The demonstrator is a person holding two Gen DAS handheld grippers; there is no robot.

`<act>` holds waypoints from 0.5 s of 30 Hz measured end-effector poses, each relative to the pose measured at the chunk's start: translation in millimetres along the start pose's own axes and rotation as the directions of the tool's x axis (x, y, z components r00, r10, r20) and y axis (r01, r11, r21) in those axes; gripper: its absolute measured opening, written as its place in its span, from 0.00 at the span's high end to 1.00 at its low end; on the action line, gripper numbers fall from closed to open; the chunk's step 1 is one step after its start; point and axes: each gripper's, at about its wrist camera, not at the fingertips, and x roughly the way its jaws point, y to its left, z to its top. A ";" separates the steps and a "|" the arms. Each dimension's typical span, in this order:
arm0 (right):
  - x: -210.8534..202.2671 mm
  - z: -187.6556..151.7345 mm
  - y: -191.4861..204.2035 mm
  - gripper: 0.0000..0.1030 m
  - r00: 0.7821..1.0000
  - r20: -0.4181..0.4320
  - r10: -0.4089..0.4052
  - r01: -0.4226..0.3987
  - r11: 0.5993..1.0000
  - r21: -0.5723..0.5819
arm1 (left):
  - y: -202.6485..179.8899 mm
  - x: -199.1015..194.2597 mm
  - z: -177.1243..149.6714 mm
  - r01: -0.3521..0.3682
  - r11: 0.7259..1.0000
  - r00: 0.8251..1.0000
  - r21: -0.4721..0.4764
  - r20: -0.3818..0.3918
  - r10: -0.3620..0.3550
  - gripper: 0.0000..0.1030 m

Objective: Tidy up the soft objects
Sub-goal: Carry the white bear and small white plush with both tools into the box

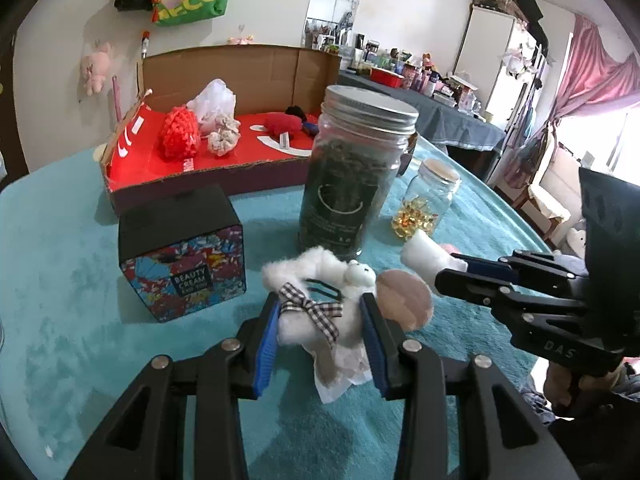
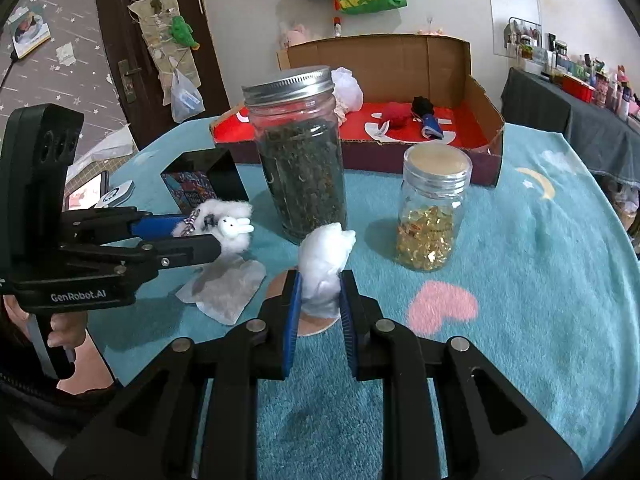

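**A:** so how far along is this judged to be? Nearest in the left view, the left gripper [image 1: 320, 332] is seen pinched on a fluffy white toy [image 1: 316, 280] with a checked bow, a bit of paper hanging under it. The right gripper [image 2: 320, 300] is clamped on a white cotton wad [image 2: 326, 264], held just above a pink pad [image 1: 404, 300] on the bench [image 2: 520, 280].

**B:** roughly halfway, it'd be guessed. Past the grippers, the tea jar [image 2: 298, 152], the gold jar [image 2: 434, 208] and the cream box [image 1: 182, 252] are left standing on the bench, hard stuff, probably not meant to be moved.

**A:** and further back?

**B:** the carton [image 1: 208, 176] at the far end is already loaded: red knit thing [image 1: 180, 134], scrunchie [image 1: 224, 138], white pouf [image 1: 212, 102], red plush [image 1: 282, 124], something black [image 2: 422, 104] behind it. So those can be counted as done. Still left: the toy and the wad need to be carried over the jars and dropped in, and maybe the pad too, if that's counted as soft.
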 end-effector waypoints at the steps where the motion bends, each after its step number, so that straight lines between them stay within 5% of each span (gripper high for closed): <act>1: -0.3 -0.9 -0.9 0.82 1.000 -0.002 -0.003 0.003 1.000 0.000 | 2.6 -2.5 -0.8 0.001 1.000 1.000 -0.008 0.001 -0.001 0.60; 15: -11.5 -6.8 -43.0 0.82 0.997 -0.021 -0.068 0.069 0.995 0.069 | 59.9 -30.9 -24.8 -0.117 0.987 0.993 -0.109 -0.026 0.115 0.60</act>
